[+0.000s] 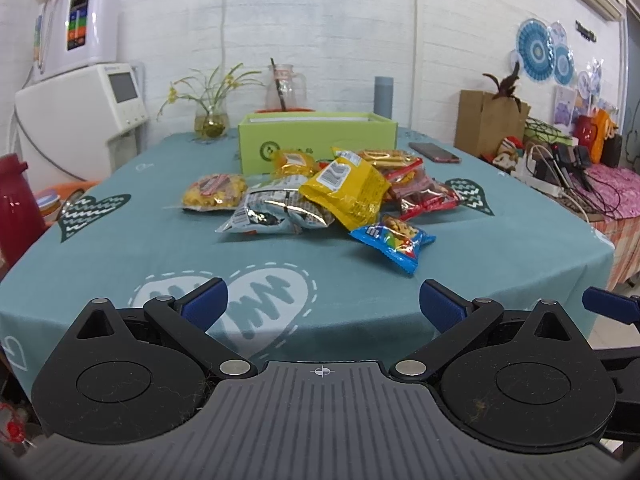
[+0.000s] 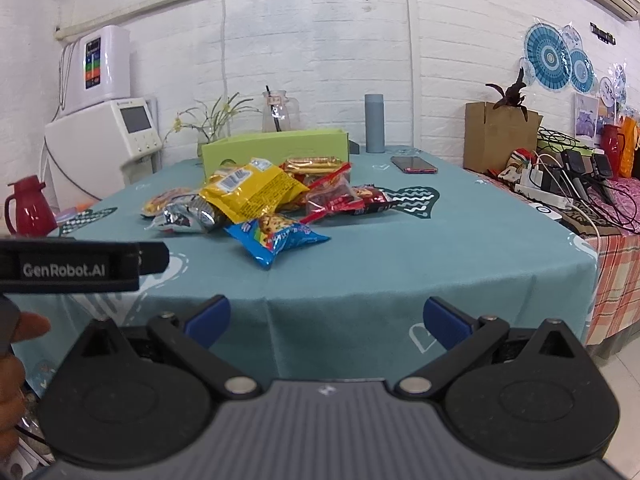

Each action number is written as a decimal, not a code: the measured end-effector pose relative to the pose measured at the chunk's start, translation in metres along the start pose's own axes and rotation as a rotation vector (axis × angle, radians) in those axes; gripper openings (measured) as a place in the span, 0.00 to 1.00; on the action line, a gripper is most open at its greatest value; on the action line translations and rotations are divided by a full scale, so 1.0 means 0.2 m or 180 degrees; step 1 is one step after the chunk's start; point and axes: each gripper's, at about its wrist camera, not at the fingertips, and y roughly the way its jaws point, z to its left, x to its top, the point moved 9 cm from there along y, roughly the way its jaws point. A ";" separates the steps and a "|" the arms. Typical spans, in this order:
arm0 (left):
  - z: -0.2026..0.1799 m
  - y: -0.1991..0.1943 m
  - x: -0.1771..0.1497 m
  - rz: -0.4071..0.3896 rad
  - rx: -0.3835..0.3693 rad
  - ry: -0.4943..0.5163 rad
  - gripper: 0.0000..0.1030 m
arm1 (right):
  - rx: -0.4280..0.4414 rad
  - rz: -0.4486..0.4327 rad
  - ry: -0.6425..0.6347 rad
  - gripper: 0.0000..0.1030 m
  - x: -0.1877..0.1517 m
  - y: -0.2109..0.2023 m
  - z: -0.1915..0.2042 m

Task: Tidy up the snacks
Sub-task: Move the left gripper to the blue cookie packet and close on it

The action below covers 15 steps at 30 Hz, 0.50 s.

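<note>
A heap of snack packets lies mid-table in front of an open green box [image 1: 316, 140] [image 2: 276, 148]. Nearest me is a blue packet [image 1: 394, 243] [image 2: 276, 240]. Behind it sit a yellow bag [image 1: 346, 190] [image 2: 252, 192], a silver bag [image 1: 276, 212] [image 2: 186, 214], red packets [image 1: 424, 194] [image 2: 348, 198] and a clear bag of yellow snacks [image 1: 214, 192]. My left gripper [image 1: 322, 306] hangs open over the table's near edge, nothing between its blue fingers. My right gripper [image 2: 326, 318] is open too, short of the table's near corner, empty. The left tool's body [image 2: 80, 266] shows at the right wrist view's left edge.
The teal cloth-covered table [image 1: 160, 256] [image 2: 400, 264] carries a phone [image 1: 434, 152] [image 2: 414, 165], a grey bottle [image 2: 374, 122], a glass jug [image 1: 285, 88] and a plant vase [image 1: 210, 120] at the back. A cluttered side table with cables [image 2: 568, 184] stands right; a red flask [image 2: 30, 208] and a white appliance [image 1: 80, 120] stand left.
</note>
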 end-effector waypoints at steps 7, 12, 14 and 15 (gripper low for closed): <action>0.12 0.14 0.28 -0.0137 0.0024 -0.0257 0.90 | 0.0040 0.0006 -0.0313 1.00 0.20 0.39 -0.07; 0.22 0.34 0.30 0.0126 0.0137 -0.0350 0.90 | -0.0105 0.0345 -0.0355 1.00 0.17 0.60 -0.16; 0.27 0.40 0.29 0.0222 0.0183 -0.0425 0.90 | -0.0190 0.0463 -0.0403 1.00 0.14 0.66 -0.19; 0.29 0.43 0.29 0.0259 0.0201 -0.0466 0.90 | -0.0205 0.0541 -0.0424 1.00 0.12 0.69 -0.20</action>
